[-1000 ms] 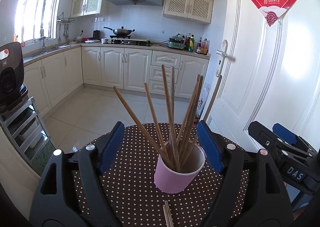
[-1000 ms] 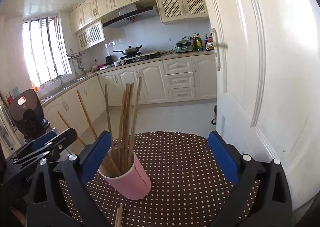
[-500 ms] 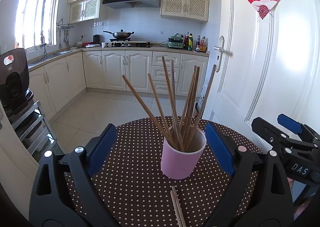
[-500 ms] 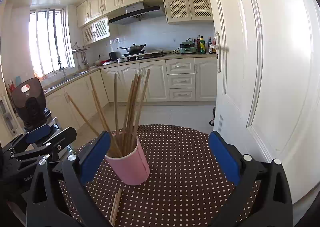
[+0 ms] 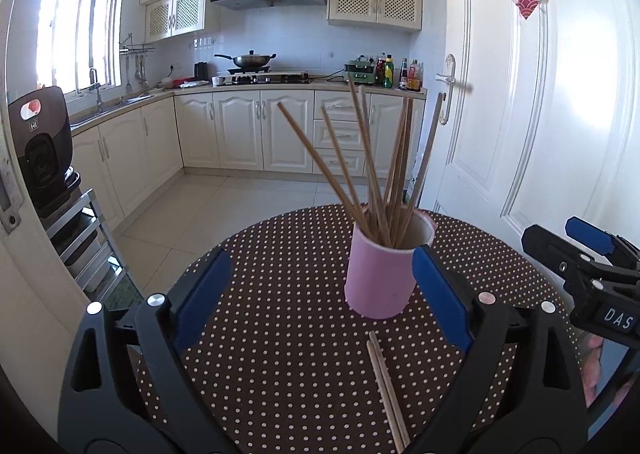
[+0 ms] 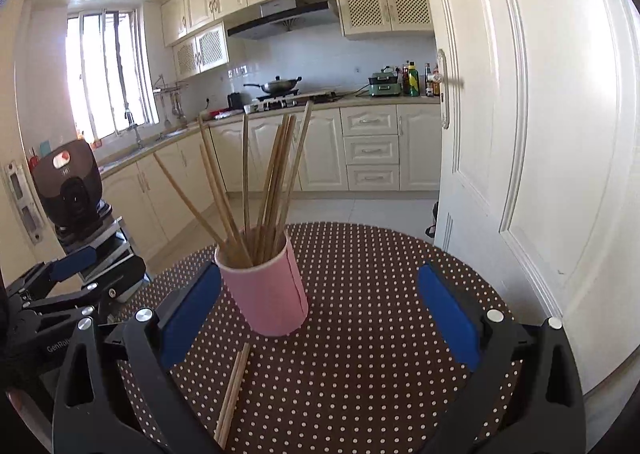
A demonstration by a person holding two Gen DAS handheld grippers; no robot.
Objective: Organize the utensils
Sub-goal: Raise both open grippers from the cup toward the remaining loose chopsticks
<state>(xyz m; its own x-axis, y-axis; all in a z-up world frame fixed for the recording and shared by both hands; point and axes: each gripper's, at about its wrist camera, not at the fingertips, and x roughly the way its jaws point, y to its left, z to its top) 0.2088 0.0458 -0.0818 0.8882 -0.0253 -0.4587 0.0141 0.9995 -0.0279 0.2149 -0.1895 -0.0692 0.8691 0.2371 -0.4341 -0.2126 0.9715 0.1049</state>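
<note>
A pink cup point(image 5: 380, 278) point(image 6: 266, 290) stands upright on the round dotted table point(image 5: 280, 294) point(image 6: 380, 294) and holds several wooden chopsticks point(image 5: 372, 174) point(image 6: 260, 182). A pair of chopsticks point(image 5: 386, 382) point(image 6: 232, 390) lies flat on the table in front of the cup. My left gripper point(image 5: 320, 294) is open and empty, near side of the cup. My right gripper point(image 6: 316, 310) is open and empty, with the cup by its left finger. Each gripper shows at the edge of the other's view.
The table's far edge drops to a tiled kitchen floor point(image 5: 208, 214). A white door point(image 6: 540, 134) stands close on the right. A metal rack with a dark appliance point(image 5: 44, 150) stands on the left. Cabinets and a stove line the far wall.
Both grippers have drawn back and risen from the cup. The cup now lies farther ahead, and more of the loose chopstick pair shows on the table.
</note>
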